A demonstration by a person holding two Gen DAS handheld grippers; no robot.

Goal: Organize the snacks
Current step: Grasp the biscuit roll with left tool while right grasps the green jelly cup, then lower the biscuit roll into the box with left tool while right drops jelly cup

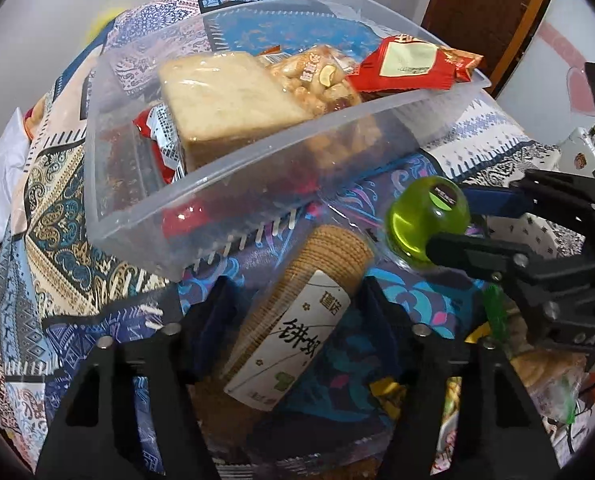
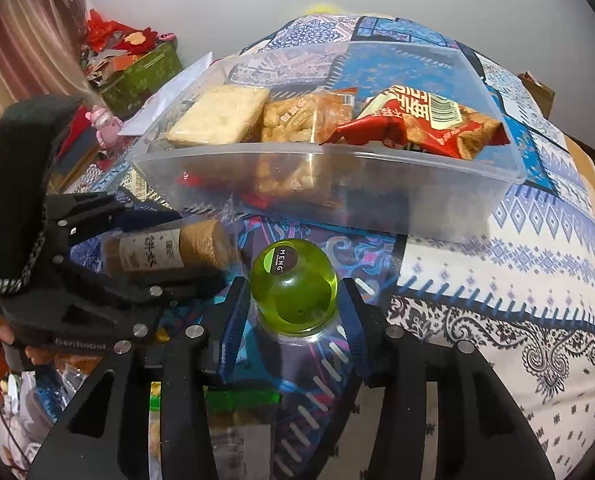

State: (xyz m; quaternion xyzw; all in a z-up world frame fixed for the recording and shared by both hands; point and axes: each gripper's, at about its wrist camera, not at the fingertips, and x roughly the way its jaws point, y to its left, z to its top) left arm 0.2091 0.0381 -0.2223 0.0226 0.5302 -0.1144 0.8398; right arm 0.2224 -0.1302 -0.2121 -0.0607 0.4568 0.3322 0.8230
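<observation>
From the left wrist, the left hand-held gripper (image 1: 297,312) is straddling a roll of biscuits (image 1: 297,320) lying on the patterned cloth (image 1: 57,200); whether its pads are pressing the wrapper cannot be told. Beyond it, a clear plastic bin (image 1: 225,208) is holding a pale cake pack (image 1: 225,96), nut brittle (image 1: 317,80) and a red packet (image 1: 413,64).

From the right wrist, the right hand-held gripper (image 2: 295,312) is bracketing a green ball-shaped container (image 2: 293,284), its fingers (image 2: 233,312) sitting close beside it; contact is unclear. The left hand-held gripper (image 2: 201,252) is showing at left around the biscuits (image 2: 169,250).

Glossy clear plastic bin (image 1: 233,208), cloth tablecloth (image 2: 497,280)
</observation>
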